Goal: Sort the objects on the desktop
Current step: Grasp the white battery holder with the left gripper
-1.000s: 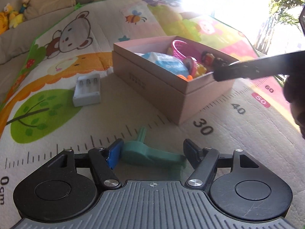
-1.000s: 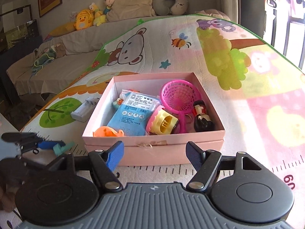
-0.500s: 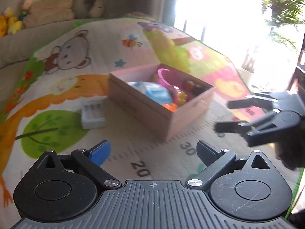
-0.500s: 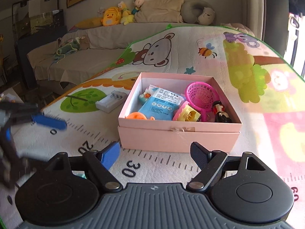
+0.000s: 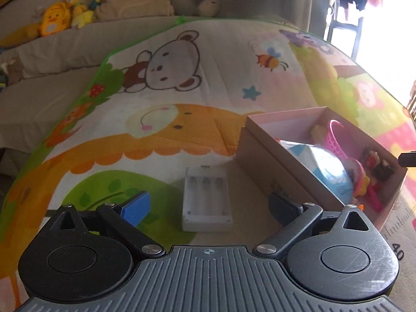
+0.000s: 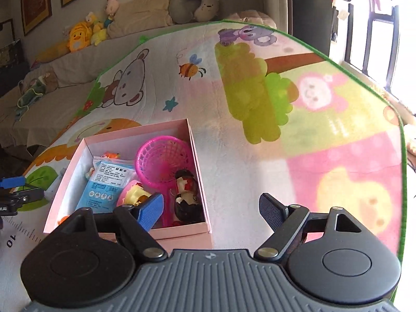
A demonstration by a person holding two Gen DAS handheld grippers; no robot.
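Observation:
A white battery charger lies on the play mat just ahead of my left gripper, which is open and empty, its fingers either side of the charger's near end. To its right stands the open pink box, also in the right wrist view. It holds a blue packet, a pink net scoop, a yellow toy and a dark figurine. My right gripper is open and empty above the box's near right corner.
The cartoon play mat covers the floor, with a printed ruler along its near edge. A sofa with plush toys and cushions runs along the back. Windows are at the right. The left gripper shows at the right wrist view's left edge.
The left gripper left the green object, swung left and now faces the battery charger. The right gripper moved forward and right, closer over the box.

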